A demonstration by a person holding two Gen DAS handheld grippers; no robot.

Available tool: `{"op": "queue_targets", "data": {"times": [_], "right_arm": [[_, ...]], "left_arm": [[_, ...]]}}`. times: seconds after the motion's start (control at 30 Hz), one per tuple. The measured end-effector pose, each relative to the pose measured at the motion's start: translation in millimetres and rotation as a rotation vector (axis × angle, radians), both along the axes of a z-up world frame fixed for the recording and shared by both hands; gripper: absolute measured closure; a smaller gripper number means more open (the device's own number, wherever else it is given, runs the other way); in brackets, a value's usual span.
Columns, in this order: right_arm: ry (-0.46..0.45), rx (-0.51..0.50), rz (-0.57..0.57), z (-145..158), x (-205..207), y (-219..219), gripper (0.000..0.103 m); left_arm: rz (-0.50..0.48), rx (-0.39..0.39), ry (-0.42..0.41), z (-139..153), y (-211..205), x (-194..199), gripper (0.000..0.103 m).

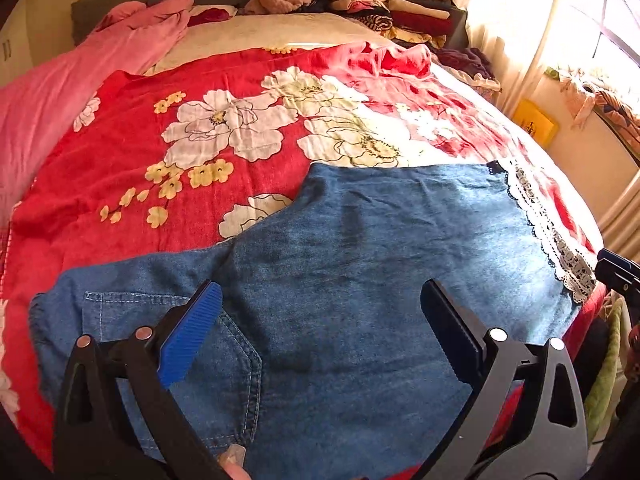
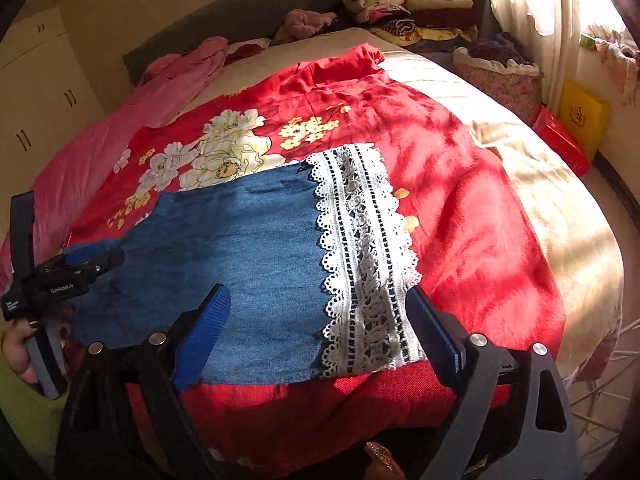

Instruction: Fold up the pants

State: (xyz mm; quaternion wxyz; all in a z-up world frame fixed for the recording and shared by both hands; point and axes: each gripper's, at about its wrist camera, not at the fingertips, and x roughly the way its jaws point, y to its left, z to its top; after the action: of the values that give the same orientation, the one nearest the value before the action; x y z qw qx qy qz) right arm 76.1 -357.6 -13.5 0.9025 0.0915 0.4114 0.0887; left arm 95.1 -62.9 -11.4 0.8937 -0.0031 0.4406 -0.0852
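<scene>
Blue denim pants lie flat on a red floral blanket, folded in half lengthwise. A back pocket faces up at the waist end on the left. White lace hem trim is at the right end. My left gripper is open and empty, hovering over the waist and seat area. My right gripper is open and empty over the pants' hem end near the bed's front edge. The left gripper's body shows at the left of the right wrist view.
A pink quilt lies along the bed's left side. Stacks of folded clothes sit at the head of the bed. A curtained window and a yellow box are on the right. White cupboards stand at the left.
</scene>
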Motion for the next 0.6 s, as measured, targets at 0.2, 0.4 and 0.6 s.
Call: {"op": "queue_targets", "data": {"times": [0.2,0.4,0.6], "right_arm": [[-0.044,-0.021,-0.030,14,-12,-10,0.015],[-0.071,-0.018,-0.051,21,-19,-20,0.015],[-0.076,-0.014,-0.056,21,-21,-24,0.015]], "left_arm": [[-0.026,0.005,-0.024,16,-12,-6,0.009],[-0.053,0.018,-0.046,27,-26,-8,0.009],[-0.086,0.030,-0.044,28,-43,-8,0.009]]}}
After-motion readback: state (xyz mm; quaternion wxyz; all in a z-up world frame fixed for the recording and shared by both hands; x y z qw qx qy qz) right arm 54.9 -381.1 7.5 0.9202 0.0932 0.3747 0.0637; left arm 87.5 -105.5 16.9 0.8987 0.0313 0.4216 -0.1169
